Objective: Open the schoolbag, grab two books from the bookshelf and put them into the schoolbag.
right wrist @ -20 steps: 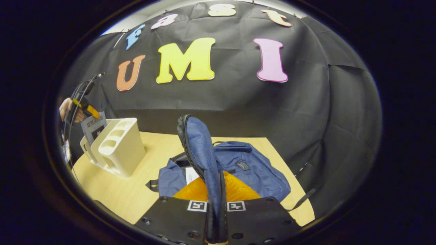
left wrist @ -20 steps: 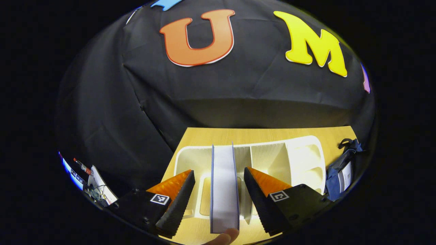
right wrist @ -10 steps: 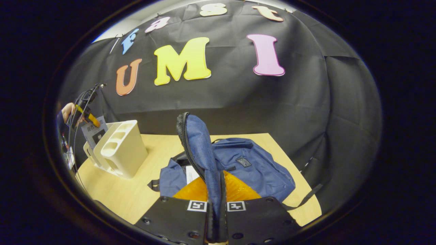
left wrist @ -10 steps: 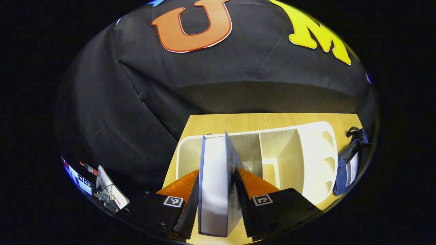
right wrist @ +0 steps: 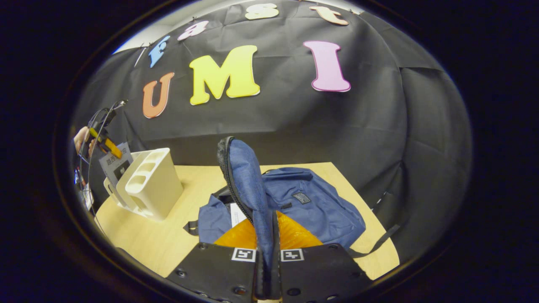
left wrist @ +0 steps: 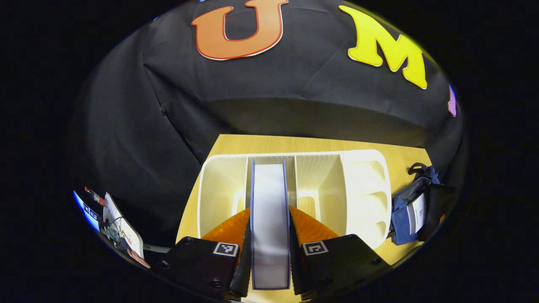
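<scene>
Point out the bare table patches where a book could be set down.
Bare table lies between the bookshelf and the schoolbag, and behind both toward the booth wall. The schoolbag crowds the table's right side, its flap pinched up by the right gripper.

book [left wrist: 270, 223] near end cut by the view's edge, schoolbag [right wrist: 311, 206] interior hidden behind raised flap [right wrist: 248, 189]

The right gripper [right wrist: 266, 269] pinches the raised flap [right wrist: 246, 185] of the blue schoolbag [right wrist: 320, 206] on the wooden table [right wrist: 156, 240]; far left, another gripper [right wrist: 101, 139] grips a book [right wrist: 113, 162] beside the cream bookshelf [right wrist: 149, 185].
</scene>
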`<state>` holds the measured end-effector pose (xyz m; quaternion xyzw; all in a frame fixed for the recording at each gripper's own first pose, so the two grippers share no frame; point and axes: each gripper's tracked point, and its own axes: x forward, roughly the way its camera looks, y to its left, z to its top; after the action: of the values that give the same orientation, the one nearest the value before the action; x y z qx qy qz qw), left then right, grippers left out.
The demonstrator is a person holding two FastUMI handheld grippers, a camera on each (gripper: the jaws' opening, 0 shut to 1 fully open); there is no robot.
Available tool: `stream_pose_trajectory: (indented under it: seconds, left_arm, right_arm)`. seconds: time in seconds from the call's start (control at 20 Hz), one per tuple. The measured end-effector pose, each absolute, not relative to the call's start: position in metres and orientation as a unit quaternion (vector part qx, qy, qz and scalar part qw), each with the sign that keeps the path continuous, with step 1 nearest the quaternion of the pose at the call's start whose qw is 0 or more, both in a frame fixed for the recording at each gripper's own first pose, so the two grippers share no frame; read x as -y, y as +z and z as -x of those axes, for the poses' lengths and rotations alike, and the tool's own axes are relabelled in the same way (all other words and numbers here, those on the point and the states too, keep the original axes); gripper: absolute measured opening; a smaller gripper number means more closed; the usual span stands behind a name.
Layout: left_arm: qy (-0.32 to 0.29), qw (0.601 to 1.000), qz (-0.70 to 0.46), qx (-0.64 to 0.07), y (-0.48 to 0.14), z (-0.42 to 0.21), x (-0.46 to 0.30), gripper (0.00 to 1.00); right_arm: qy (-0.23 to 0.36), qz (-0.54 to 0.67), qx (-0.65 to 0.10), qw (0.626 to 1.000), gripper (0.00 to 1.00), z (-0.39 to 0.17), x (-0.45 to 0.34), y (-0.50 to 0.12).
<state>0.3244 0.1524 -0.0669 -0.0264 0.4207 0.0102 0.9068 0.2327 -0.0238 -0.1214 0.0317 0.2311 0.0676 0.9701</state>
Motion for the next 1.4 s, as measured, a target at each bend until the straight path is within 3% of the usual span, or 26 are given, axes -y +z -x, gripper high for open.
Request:
stream_pose_trajectory:
  seconds: [0.6, 1.15, 1.4]
  left_arm:
    - [0.001, 0.934, 0.062, -0.353, -0.044, -0.217, -0.155, 0.41]
    - [-0.003, 0.925, 0.171, -0.34, -0.056, -0.122, -0.151, 0.41]
    - [-0.034, 0.908, 0.237, -0.343, -0.071, -0.096, -0.13, 0.41]
  right_arm:
    - [0.072, -0.01, -0.231, 0.97, 0.07, -0.227, 0.013, -0.125]
    - [0.076, -0.009, -0.237, 0.969, 0.07, -0.223, 0.006, -0.129]
    - [0.078, -0.004, -0.242, 0.967, 0.07, -0.222, 0.001, -0.13]
